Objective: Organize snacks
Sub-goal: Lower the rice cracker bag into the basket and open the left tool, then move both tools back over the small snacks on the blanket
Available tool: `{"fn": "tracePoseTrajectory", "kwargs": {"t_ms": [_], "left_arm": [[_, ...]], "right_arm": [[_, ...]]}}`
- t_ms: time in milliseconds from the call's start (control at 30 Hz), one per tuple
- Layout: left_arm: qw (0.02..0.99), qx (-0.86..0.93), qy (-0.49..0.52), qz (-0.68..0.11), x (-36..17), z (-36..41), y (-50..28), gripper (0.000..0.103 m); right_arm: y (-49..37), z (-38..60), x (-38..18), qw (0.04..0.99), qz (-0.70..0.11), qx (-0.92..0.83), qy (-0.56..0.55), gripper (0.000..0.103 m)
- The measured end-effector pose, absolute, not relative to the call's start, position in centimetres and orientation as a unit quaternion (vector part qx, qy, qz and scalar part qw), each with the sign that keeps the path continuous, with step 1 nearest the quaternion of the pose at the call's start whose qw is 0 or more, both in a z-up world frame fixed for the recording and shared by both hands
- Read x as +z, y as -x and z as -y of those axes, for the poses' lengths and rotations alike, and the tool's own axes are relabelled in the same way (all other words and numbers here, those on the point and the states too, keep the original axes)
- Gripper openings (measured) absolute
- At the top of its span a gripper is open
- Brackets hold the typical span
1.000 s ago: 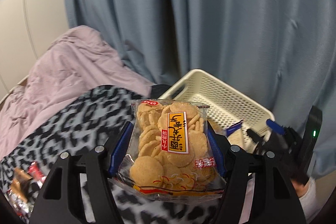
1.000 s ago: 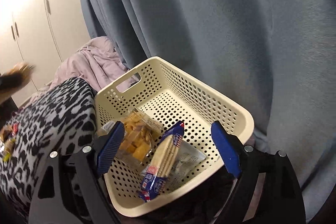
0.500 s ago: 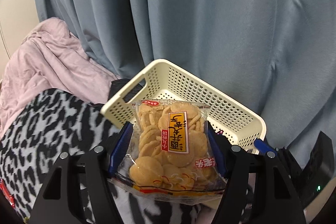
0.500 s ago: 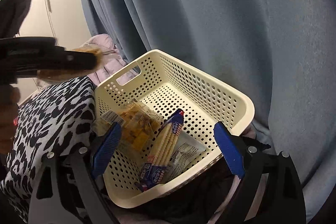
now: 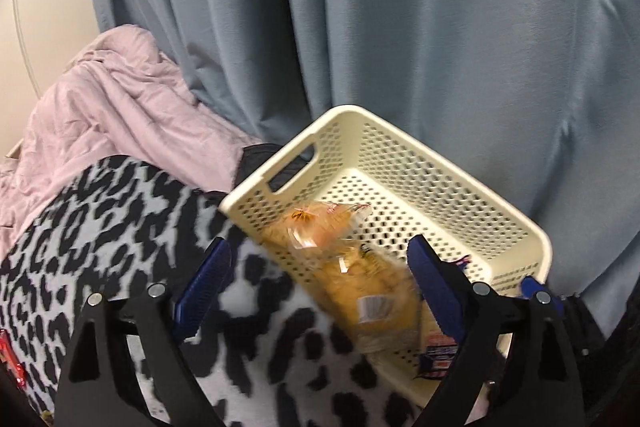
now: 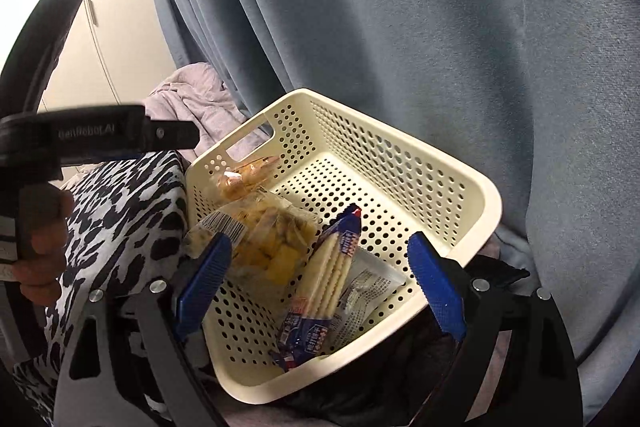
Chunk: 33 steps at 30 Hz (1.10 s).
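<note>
The basket (image 5: 448,187) is cream plastic, shaped like a box, with small round holes all over and a slot handle. It sits on a soft blanket (image 5: 100,227) with black and white spots, in front of a smooth blue curtain (image 5: 400,27). The left gripper (image 5: 318,279) has just been opening and its blue pads are spread wide. The shiny clear bag of round crackers (image 5: 352,267) looks blurry between them, nearer the pad at 3 o'clock, over the basket's rim and touching neither pad. The right gripper (image 6: 320,275) is spread wide too, with a long blue cracker pack (image 6: 324,283) lying in the basket between its pads
</note>
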State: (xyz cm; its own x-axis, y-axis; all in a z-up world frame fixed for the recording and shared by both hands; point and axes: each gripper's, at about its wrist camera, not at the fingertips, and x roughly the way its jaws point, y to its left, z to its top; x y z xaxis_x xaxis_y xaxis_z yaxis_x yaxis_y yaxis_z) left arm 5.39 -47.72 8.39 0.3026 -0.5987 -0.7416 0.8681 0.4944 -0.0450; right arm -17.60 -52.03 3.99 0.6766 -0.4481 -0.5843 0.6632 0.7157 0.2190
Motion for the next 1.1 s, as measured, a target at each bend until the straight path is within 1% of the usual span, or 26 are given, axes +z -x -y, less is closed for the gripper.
{"fn": "tracePoseTrajectory", "kwargs": {"t_ms": [133,233,600,1100], "left_arm": [[0.798,-0.451,-0.199,-0.347,8.5,47.1,-5.5,0.089],[0.804,-0.444,-0.204,-0.338,8.7,46.6,-5.4,0.089],[0.822,-0.431,-0.216,-0.304,10.0,45.0,-4.8,0.089],[0.839,-0.405,-0.219,-0.289,10.6,41.2,-4.6,0.089]], "right_arm": [[17.2,51.7,4.2,0.893,-0.254,-0.309,-0.206,0.092],[17.1,51.2,4.6,0.895,-0.251,-0.307,-0.204,0.095],[16.8,50.4,5.4,0.9,-0.243,-0.302,-0.2,0.095],[15.1,47.7,7.1,0.914,-0.236,-0.275,-0.181,0.096]]}}
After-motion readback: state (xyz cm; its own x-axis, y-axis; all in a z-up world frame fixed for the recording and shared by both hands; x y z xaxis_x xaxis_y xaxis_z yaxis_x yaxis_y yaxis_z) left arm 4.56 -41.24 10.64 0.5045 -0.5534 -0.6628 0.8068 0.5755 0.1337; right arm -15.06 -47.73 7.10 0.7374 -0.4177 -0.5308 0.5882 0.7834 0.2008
